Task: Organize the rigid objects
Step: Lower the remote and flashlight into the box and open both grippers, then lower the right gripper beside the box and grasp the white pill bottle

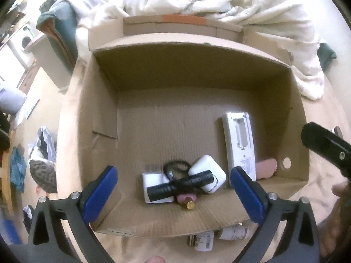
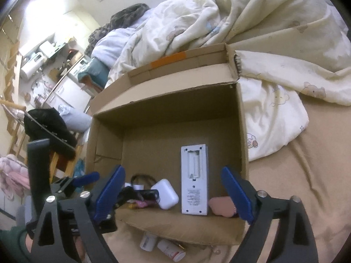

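In the left wrist view, the left tongs are hanging wide open and empty over the cardboard box, where a black flashlight is lying at 6 o'clock. In the right wrist view, the right tongs are gaping wide with nothing gripped, and a white remote is lying in the box between the blue pads.

In the left wrist view the black flashlight lies across a small pink item, hiding most of it, and the box's near wall cuts off the upper parts of the two pill bottles at six o'clock. The printed label on the white remote is too small to read. In the right wrist view, a blue finger at four o'clock covers one end of the pink case.
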### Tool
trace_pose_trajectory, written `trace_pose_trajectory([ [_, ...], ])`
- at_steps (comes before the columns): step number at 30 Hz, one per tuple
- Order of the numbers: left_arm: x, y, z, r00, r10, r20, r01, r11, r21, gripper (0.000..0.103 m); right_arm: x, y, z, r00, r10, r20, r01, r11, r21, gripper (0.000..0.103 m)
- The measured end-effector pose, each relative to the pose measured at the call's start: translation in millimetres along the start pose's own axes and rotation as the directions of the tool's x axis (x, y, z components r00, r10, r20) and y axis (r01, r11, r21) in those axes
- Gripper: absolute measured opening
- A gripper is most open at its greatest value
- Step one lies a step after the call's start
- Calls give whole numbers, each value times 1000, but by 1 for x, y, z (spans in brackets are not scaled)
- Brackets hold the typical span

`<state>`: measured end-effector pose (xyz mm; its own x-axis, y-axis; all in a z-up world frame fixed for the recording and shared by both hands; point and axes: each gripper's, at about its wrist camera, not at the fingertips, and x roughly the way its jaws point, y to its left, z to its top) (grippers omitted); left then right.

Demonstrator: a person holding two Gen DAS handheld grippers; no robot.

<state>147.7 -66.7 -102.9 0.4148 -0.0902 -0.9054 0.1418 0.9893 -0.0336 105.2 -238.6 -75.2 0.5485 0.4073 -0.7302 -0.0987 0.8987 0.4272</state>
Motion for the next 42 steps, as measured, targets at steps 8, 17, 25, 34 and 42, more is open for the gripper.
trace_pose_trajectory([
  [8,-3,3,1,1000,18,4,-18,1000,-16,102,-1,4,-1,1000,-1,1,1,1000,-15,102],
  [17,-10,6,-2,999,45,22,-45,999,-12,102,-6,13,-2,999,39,17,-39,999,-15,103],
  [25,-40,17,-4,999,34,17,-33,998,-54,102,-33,15,-3,991,54,125,-51,998,-24,103],
  [34,-58,37,-38,999,44,-5,-44,993,-105,102,-55,31,-19,989,63,133,-49,993,-107,103],
  [42,-52,54,-69,998,43,-39,-48,986,-161,102,-56,25,-37,997,3,80,3,997,-77,103],
])
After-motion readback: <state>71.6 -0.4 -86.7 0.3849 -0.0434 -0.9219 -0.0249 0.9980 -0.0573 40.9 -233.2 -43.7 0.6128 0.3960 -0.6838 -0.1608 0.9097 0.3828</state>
